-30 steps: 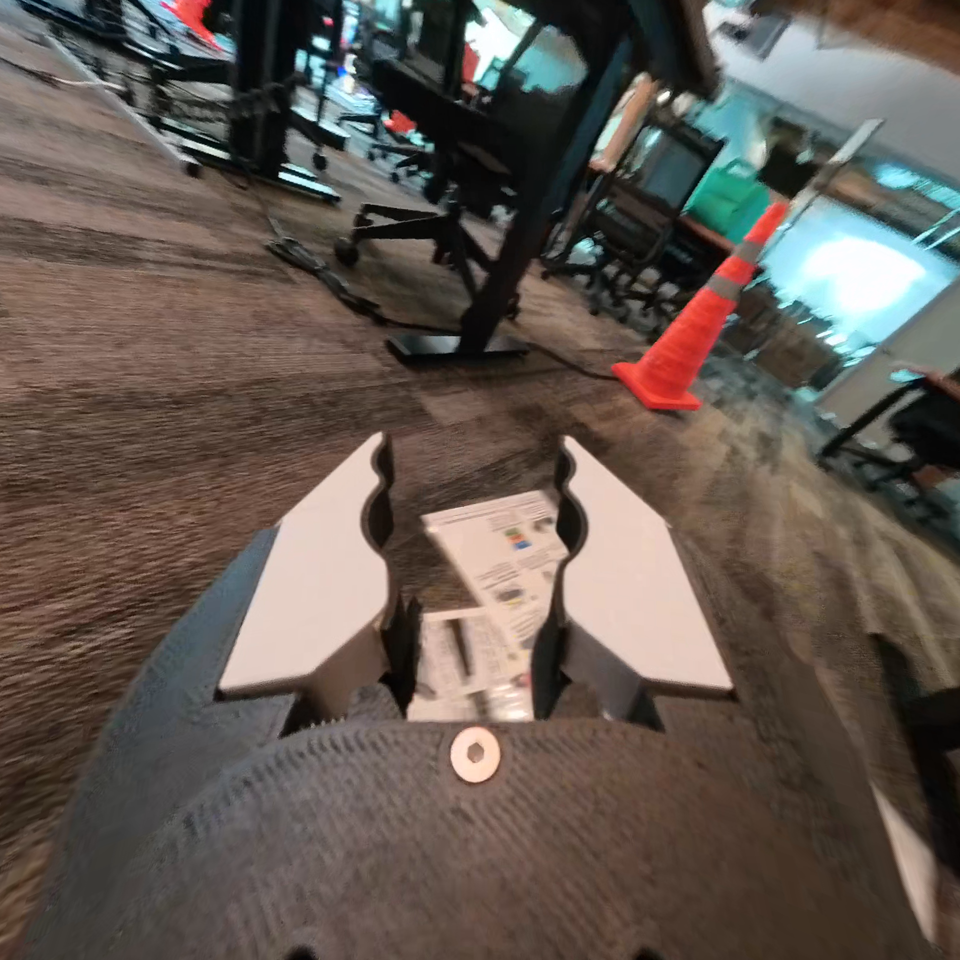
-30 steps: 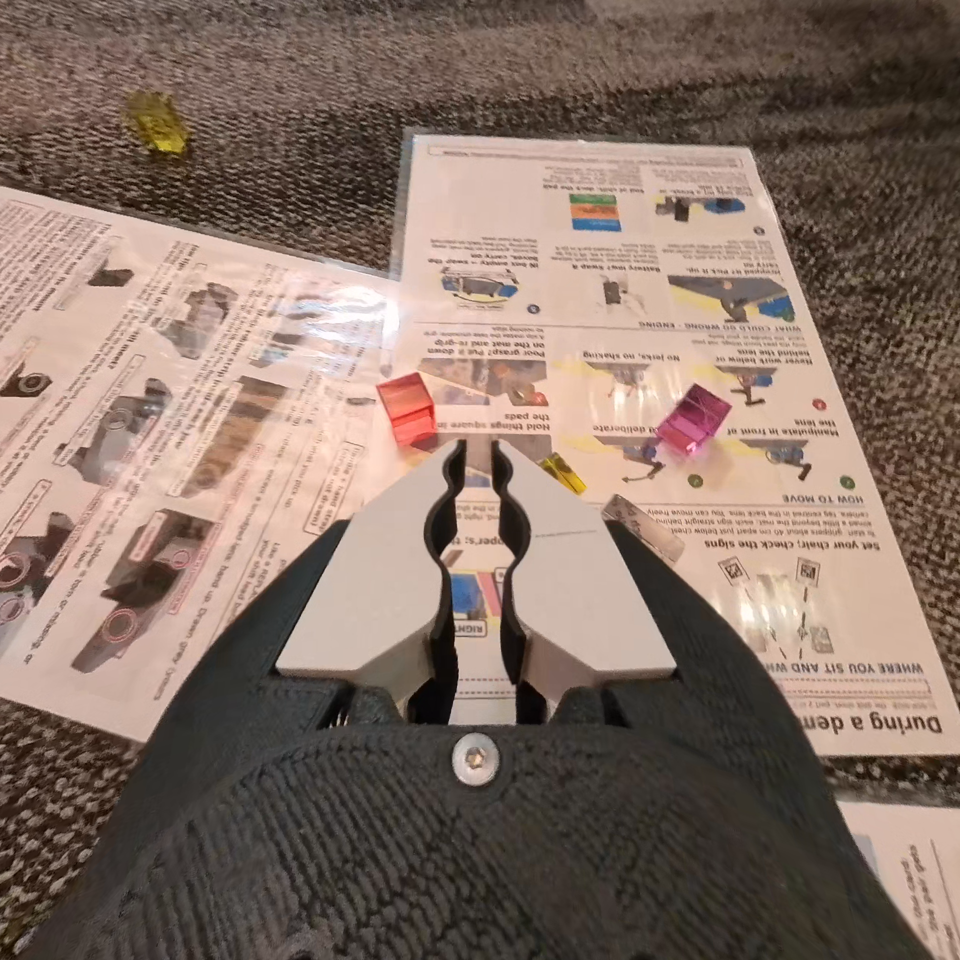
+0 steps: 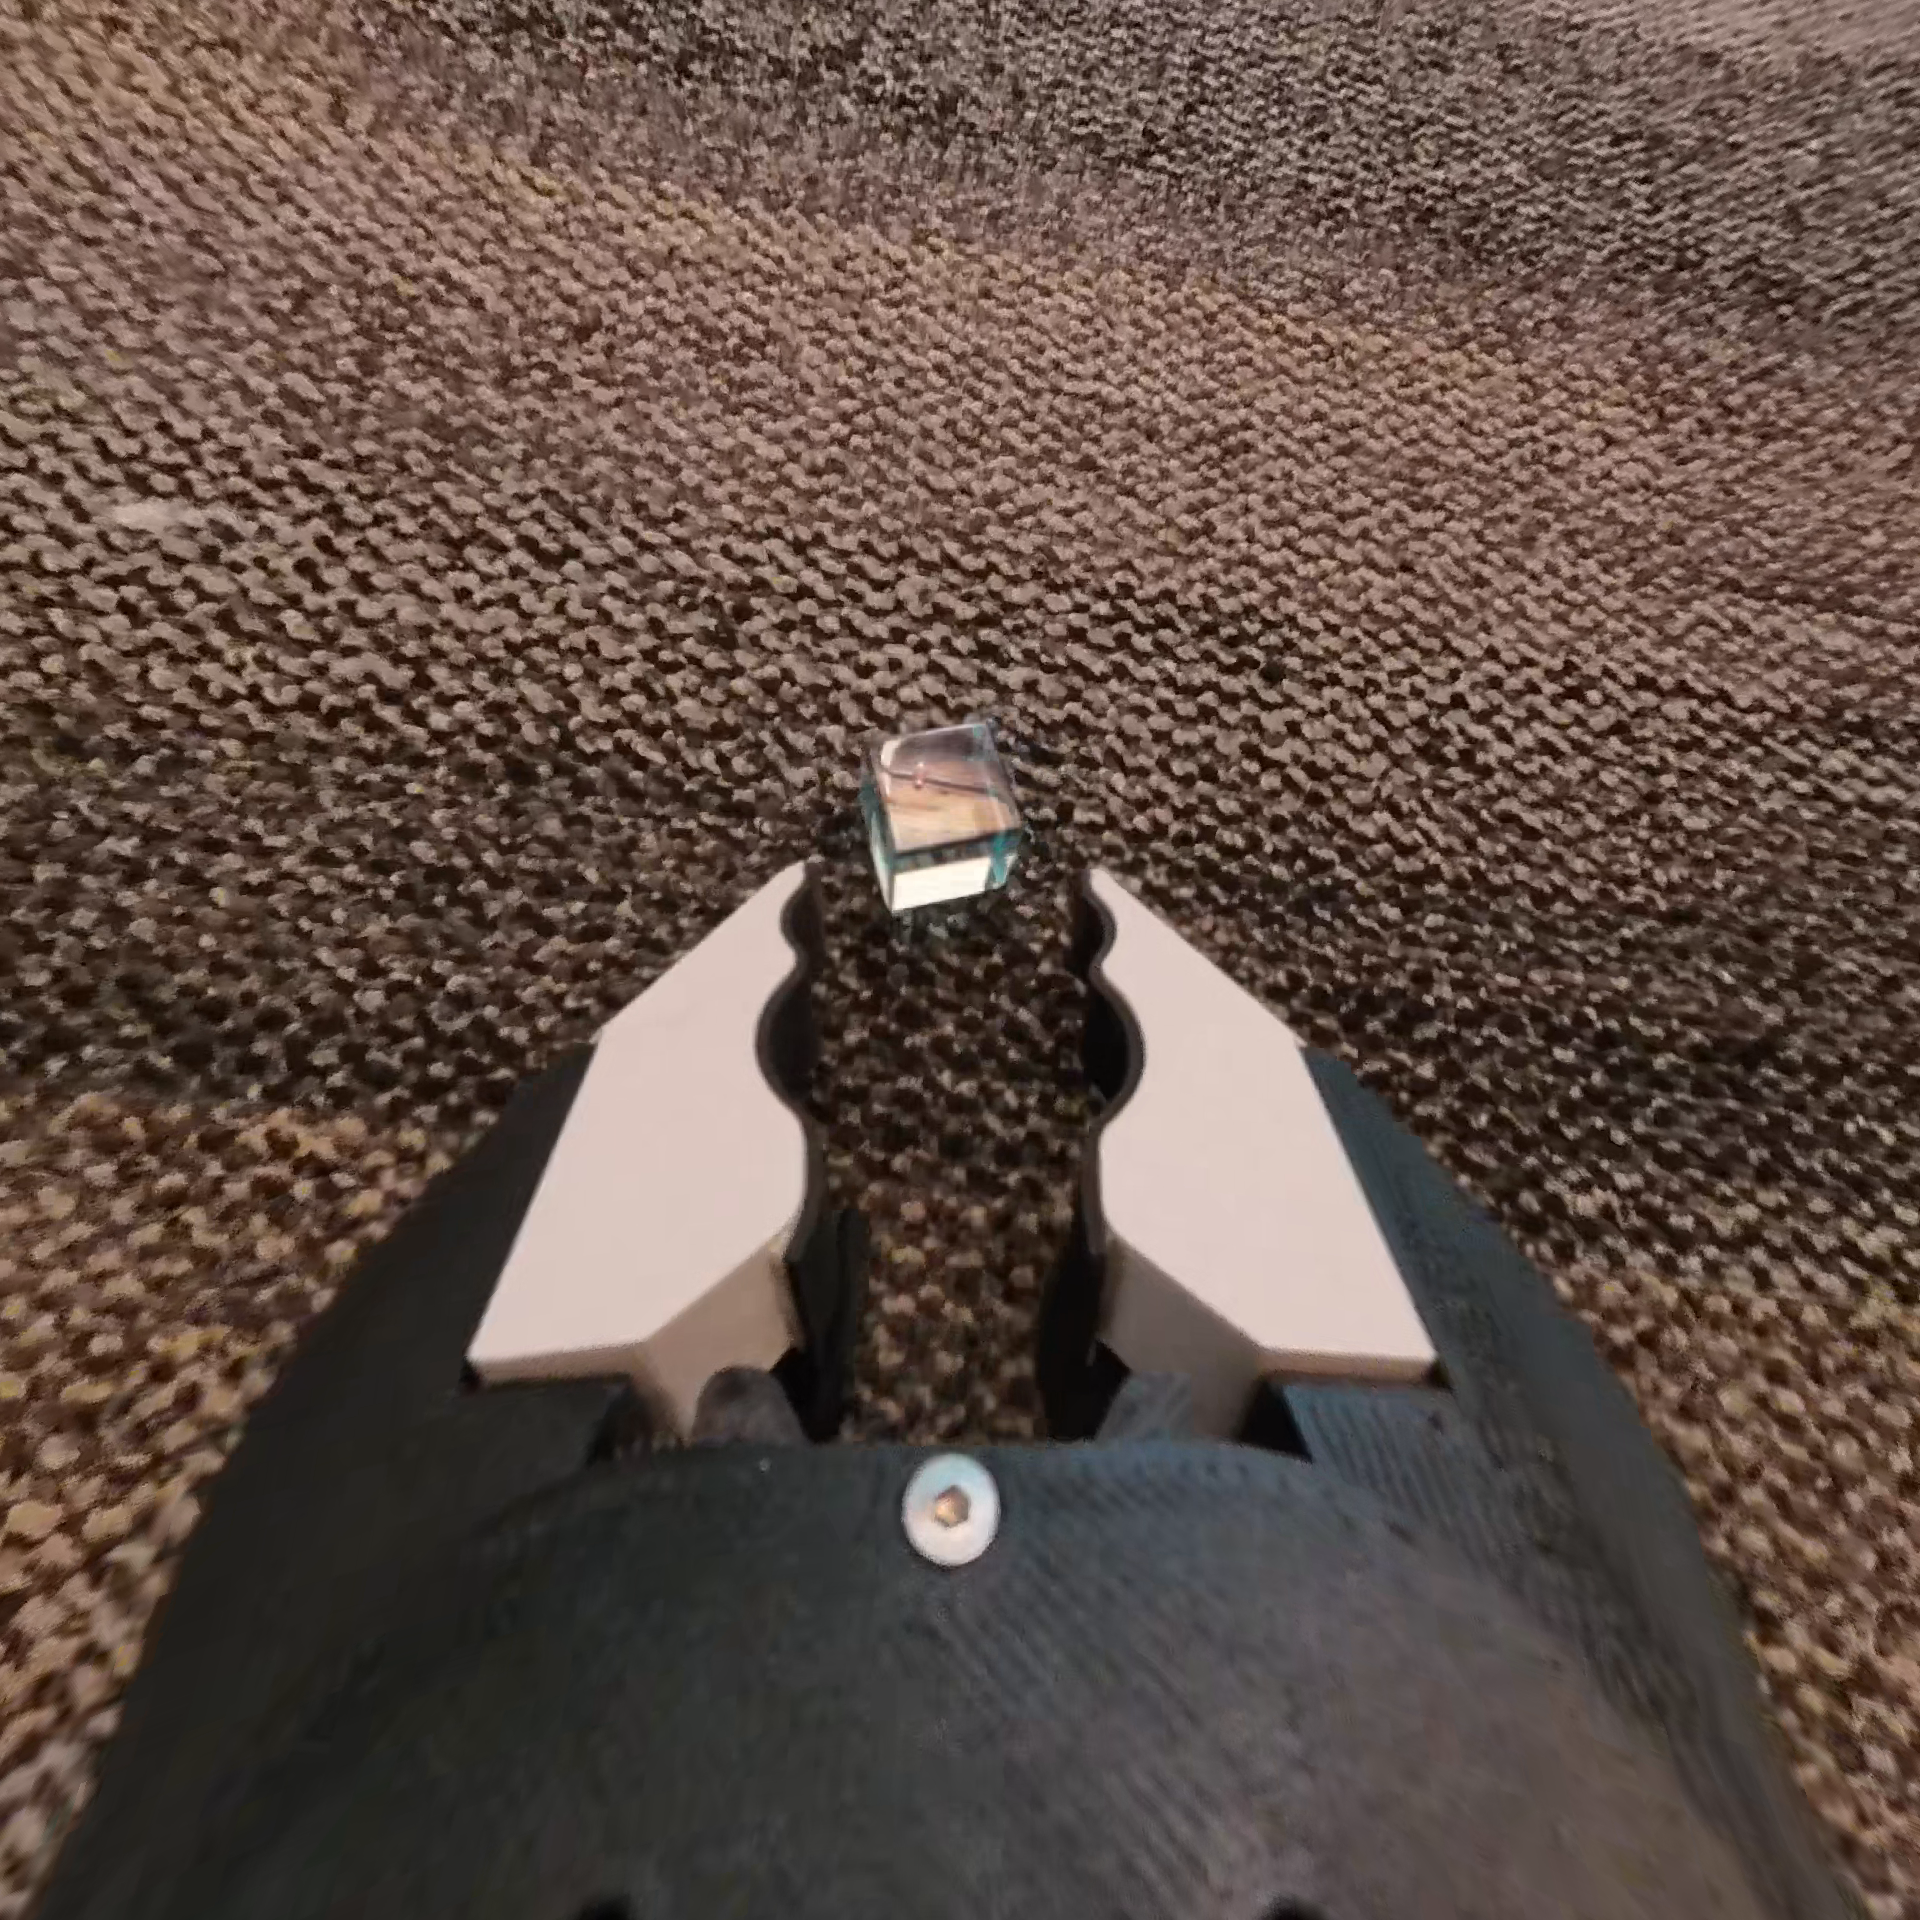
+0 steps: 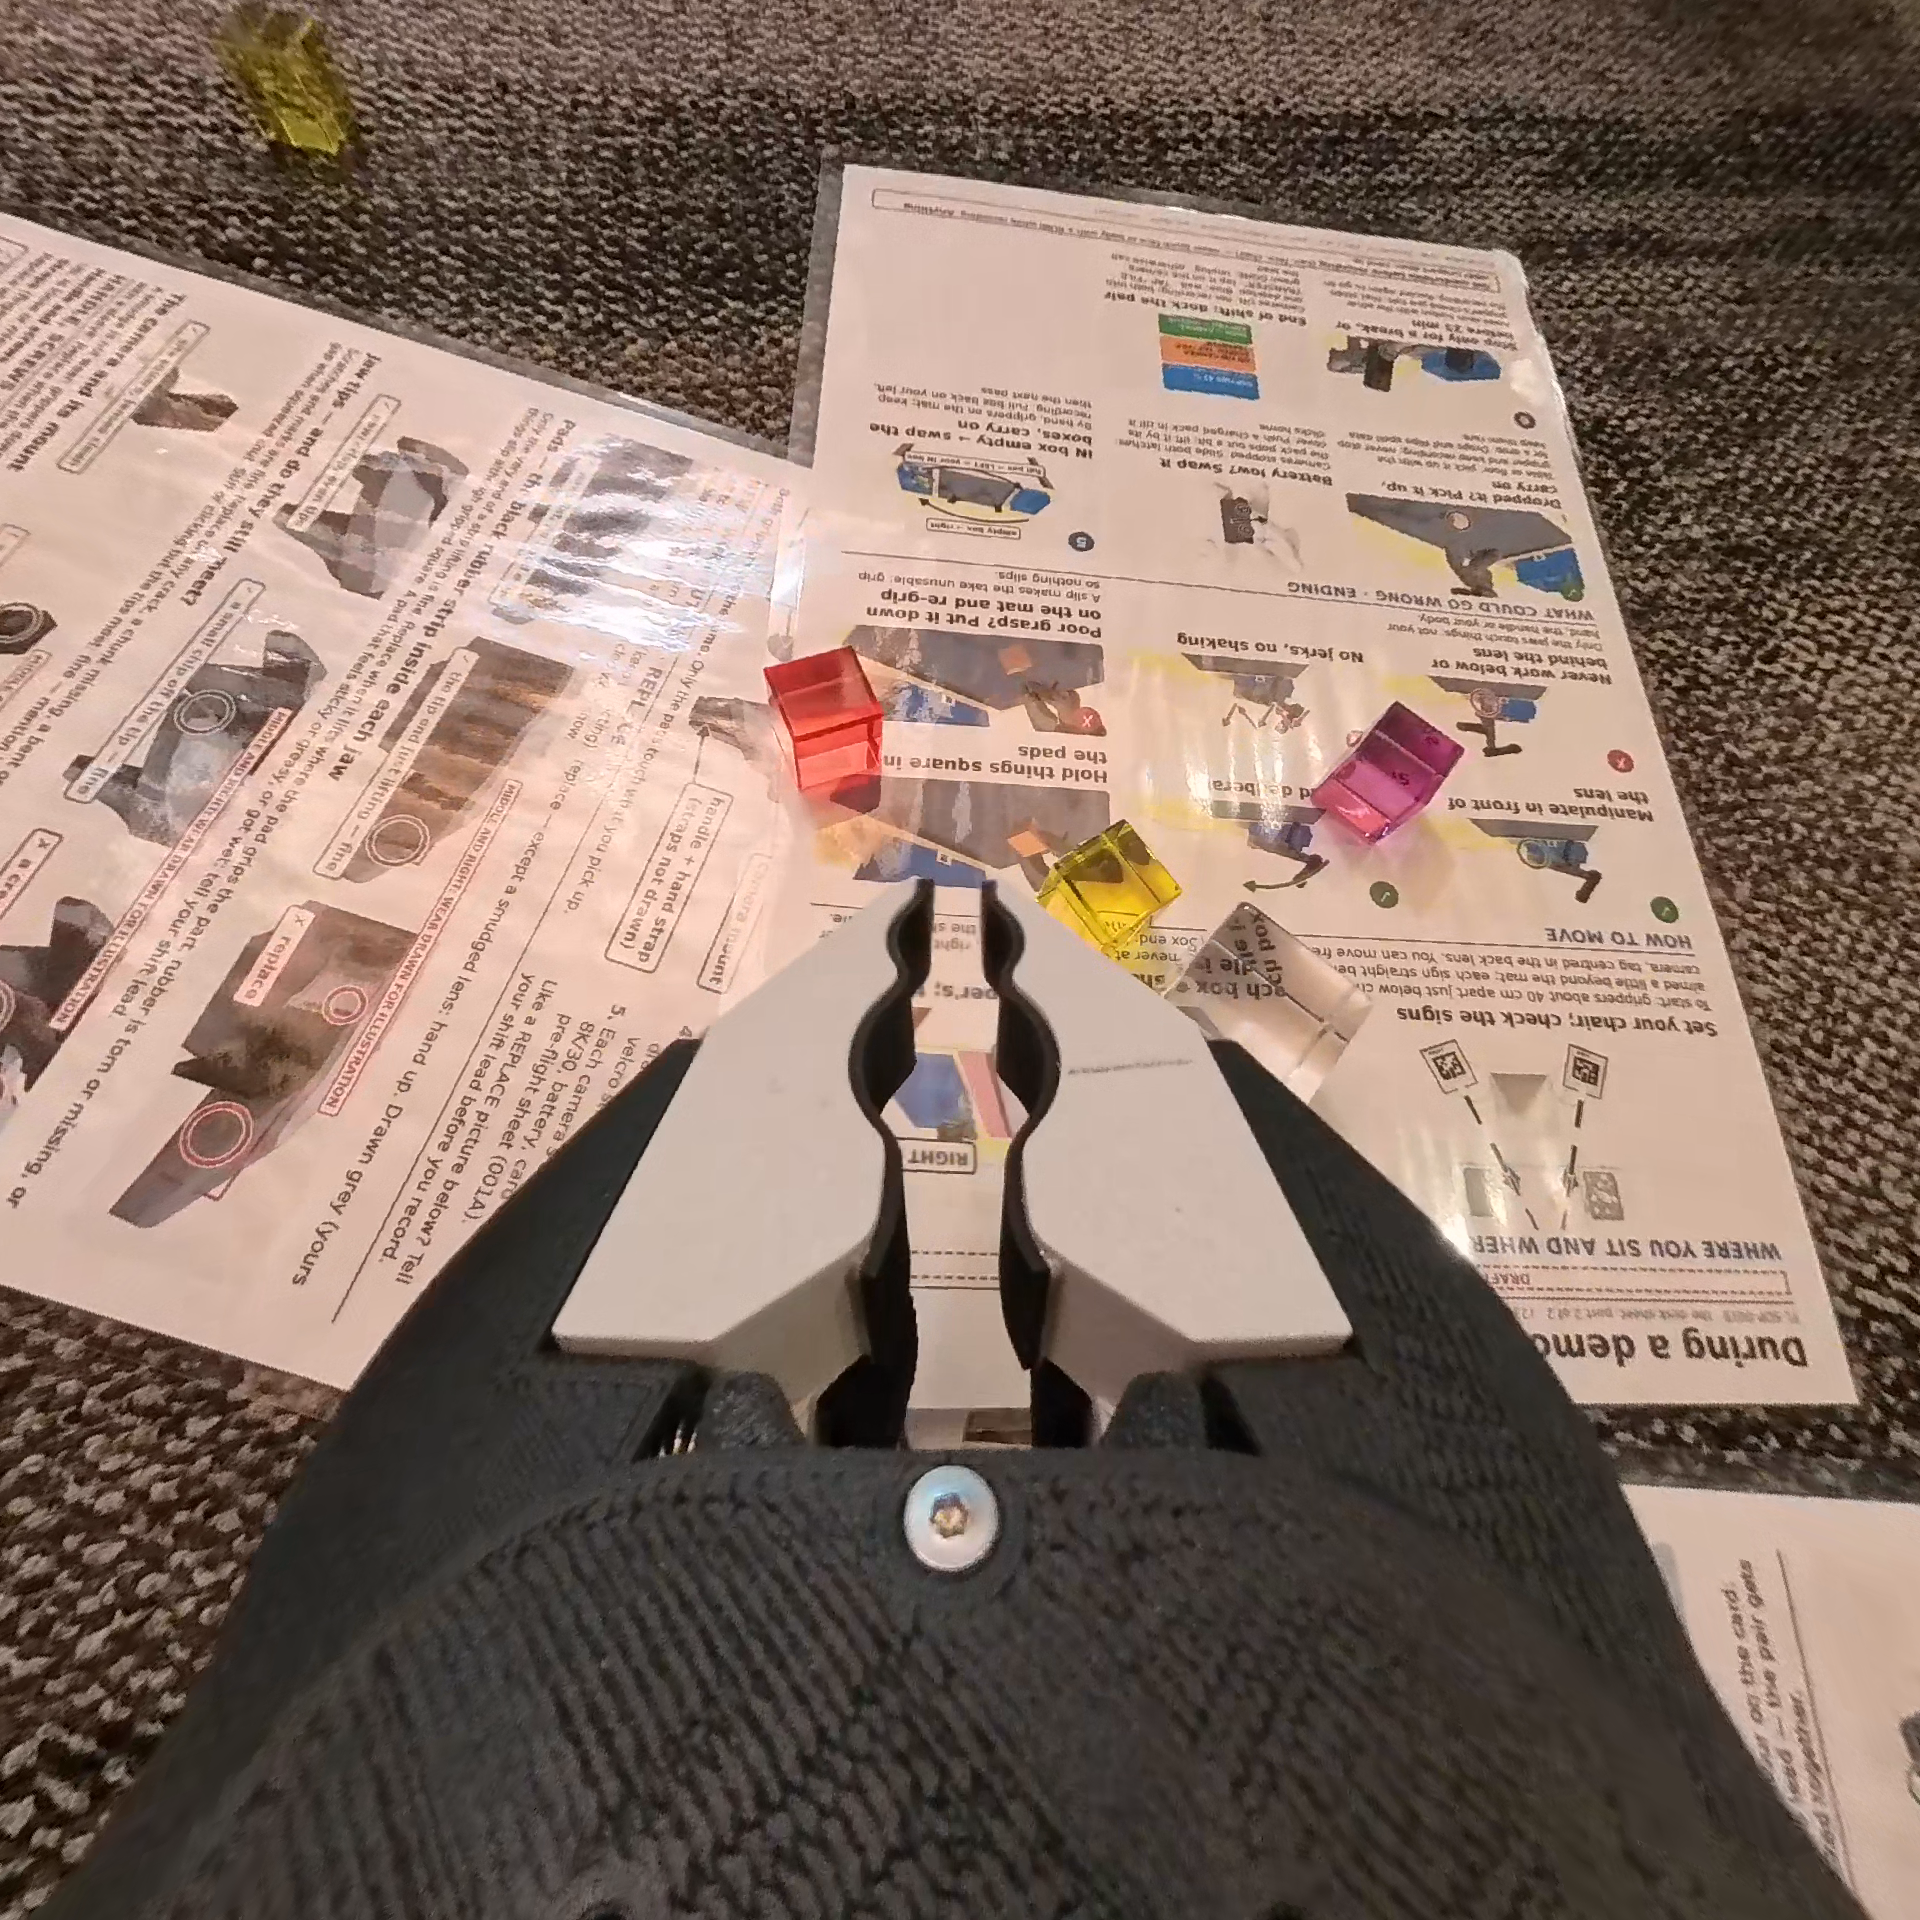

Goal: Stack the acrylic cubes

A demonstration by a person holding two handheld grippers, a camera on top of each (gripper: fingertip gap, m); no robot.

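Counting one clear cube point(image 3: 940, 826) before the open left claw point(image 3: 948, 894), perhaps teal-edged

Carpeted floor point(image 4: 1714, 125), laminated instruction sheets point(image 4: 1351, 540); place unclear.

Clear cube point(image 3: 940, 831) tilted on carpet point(image 3: 520, 520), just beyond open left gripper point(image 3: 948, 894).

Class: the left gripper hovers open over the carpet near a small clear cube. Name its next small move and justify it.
Probably ease the left gripper forward and down: the small clear glass cube lies on the brown carpet just beyond its open fingers, untouched.
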